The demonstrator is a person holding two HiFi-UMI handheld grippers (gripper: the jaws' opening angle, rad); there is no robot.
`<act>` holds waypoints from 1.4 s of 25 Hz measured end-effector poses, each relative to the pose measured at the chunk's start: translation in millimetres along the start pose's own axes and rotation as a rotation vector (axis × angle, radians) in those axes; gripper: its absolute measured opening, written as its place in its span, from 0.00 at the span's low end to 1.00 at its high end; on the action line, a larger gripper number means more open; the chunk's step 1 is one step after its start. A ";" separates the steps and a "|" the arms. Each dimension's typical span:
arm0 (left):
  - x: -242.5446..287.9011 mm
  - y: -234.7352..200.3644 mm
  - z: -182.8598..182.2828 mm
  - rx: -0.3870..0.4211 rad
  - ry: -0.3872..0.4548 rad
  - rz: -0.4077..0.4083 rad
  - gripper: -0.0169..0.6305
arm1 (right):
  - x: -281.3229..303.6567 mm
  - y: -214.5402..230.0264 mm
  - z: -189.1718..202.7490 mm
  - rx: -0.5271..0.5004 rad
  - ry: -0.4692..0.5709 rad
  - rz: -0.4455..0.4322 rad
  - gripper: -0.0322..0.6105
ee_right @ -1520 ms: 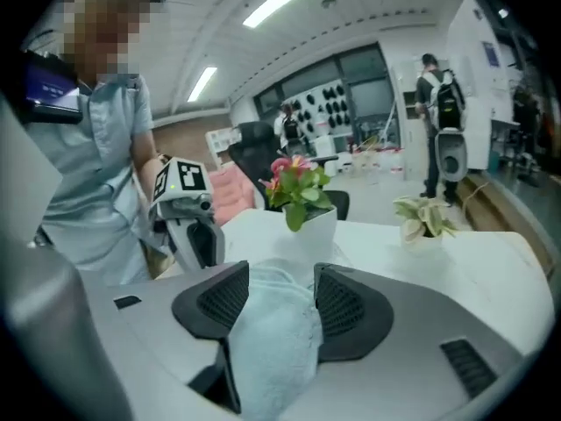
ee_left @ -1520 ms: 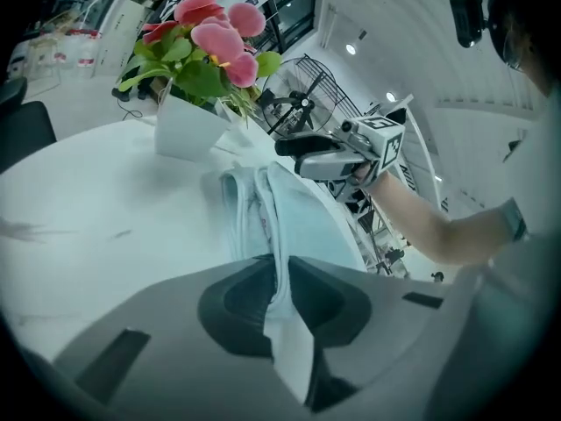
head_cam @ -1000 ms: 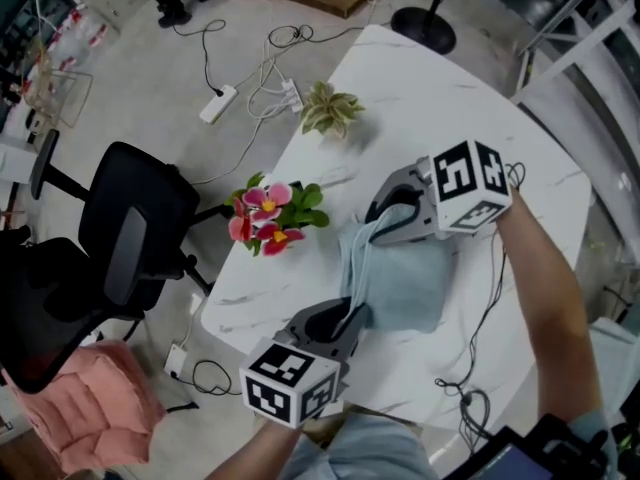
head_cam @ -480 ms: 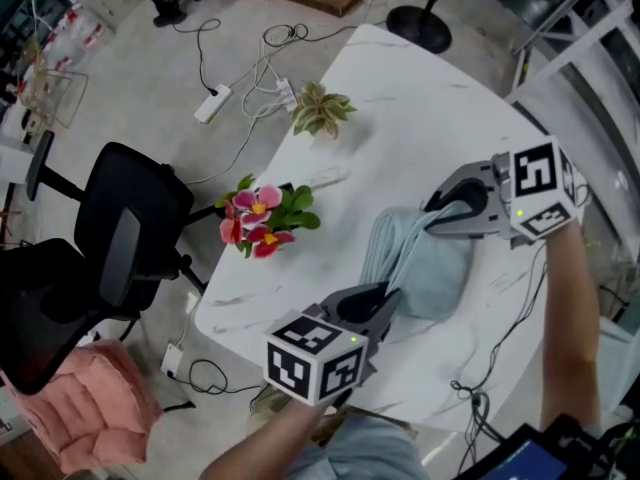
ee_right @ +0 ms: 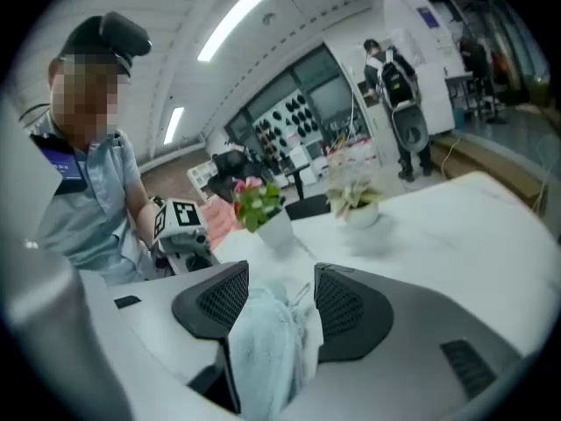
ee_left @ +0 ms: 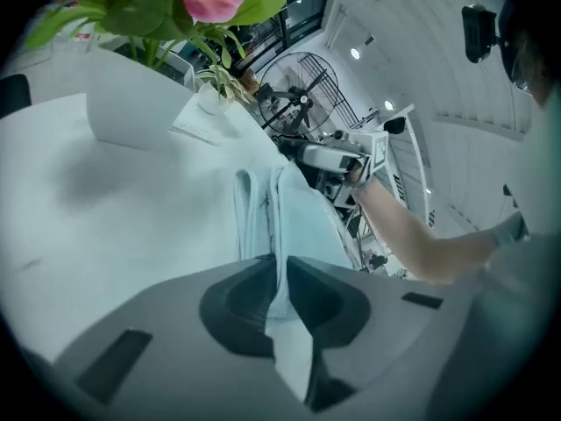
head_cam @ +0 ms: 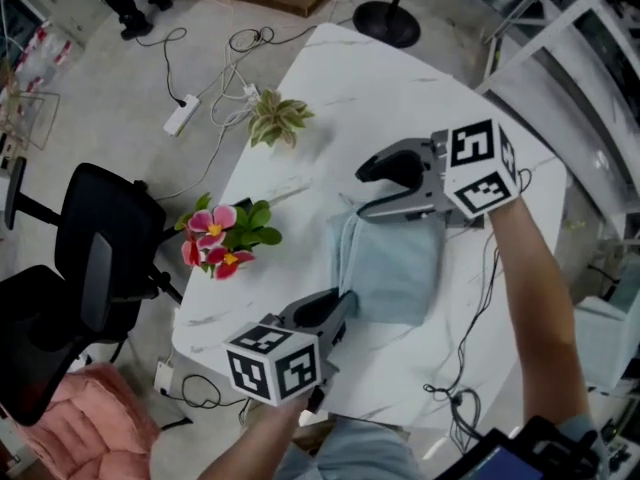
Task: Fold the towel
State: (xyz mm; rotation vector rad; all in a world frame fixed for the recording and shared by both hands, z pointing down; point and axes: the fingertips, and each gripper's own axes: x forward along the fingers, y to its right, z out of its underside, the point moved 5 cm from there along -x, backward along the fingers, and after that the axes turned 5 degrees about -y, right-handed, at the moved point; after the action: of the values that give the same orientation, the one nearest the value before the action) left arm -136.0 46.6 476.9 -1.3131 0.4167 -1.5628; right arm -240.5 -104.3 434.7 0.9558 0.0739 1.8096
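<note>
The towel (head_cam: pixel 390 273) lies doubled over on the white table (head_cam: pixel 380 78), a little right of its middle, between the two grippers. Its layered edge faces left, toward the pot of pink flowers (head_cam: pixel 218 248).

The left gripper (head_cam: pixel 338 311) is at the towel's near left corner. Its jaws are closed to a narrow slit with a thin flap of cloth pinched between them. The right gripper (head_cam: pixel 365 190) is at the far edge. Its jaws stand well apart, and a soft bunch of towel sits loosely in the gap, leaning on one pad rather than being squeezed – so it looks to have let go, or very nearly.

By my judgement a fold has just been laid down and the step in hand is the release. The next move calls for the left jaws to open too, without dragging the corner out of line. Both grippers then need to back off clear of the cloth – the loose bunch between the right jaws could snag and lift the top layer. After that comes fresh grips on one edge for a further fold, if one is wanted.
</note>
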 end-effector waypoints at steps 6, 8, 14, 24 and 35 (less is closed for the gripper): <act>-1.8 -1.4 -1.5 -0.027 0.007 0.008 0.09 | -52.5 -69.0 -10.8 -0.091 0.043 0.199 0.15; -2.3 -1.6 -1.4 -0.025 -0.003 0.012 0.09 | -29.2 -115.2 19.9 -0.085 -0.033 0.143 0.14; -10.0 -7.4 -4.9 -0.011 -0.043 0.031 0.09 | 43.1 -148.9 101.1 -0.108 -0.210 0.167 0.12; -9.8 -9.4 1.7 0.004 -0.058 0.019 0.09 | -57.4 -68.2 23.1 -0.031 0.171 0.543 0.13; -6.6 -6.6 1.3 0.008 -0.075 0.019 0.09 | -38.7 -48.1 -6.0 -0.292 0.165 0.414 0.11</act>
State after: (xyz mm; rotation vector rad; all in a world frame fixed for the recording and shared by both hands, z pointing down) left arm -138.7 55.4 479.0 -1.3527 0.3747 -1.4932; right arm -202.2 -111.4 386.3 0.6433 -0.2988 2.2026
